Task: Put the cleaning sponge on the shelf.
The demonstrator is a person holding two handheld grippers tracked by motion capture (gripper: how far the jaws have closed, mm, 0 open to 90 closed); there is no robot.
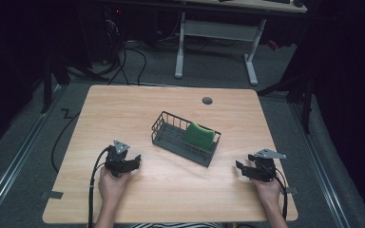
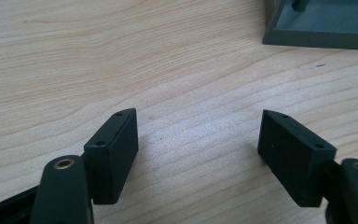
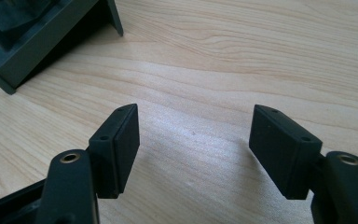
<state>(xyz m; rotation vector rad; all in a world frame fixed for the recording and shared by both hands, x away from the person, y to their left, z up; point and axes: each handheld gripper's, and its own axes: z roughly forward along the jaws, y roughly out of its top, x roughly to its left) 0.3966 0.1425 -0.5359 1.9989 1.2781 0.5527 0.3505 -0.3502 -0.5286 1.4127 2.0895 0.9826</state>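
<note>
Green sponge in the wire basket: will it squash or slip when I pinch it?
The green sponge looks soft and thick, so it will probably compress and feel light. It leans on the wire basket wall, so it may tip flat if nudged. Slipping seems unlikely.

The high view looks forward and down from above the person's side, taking in the whole table (image 1: 123, 104) and the floor beyond. Each gripper view sits low and close over the tabletop, looking along its own jaws. All three views share the basket (image 1: 171, 137) and the wood.
</note>
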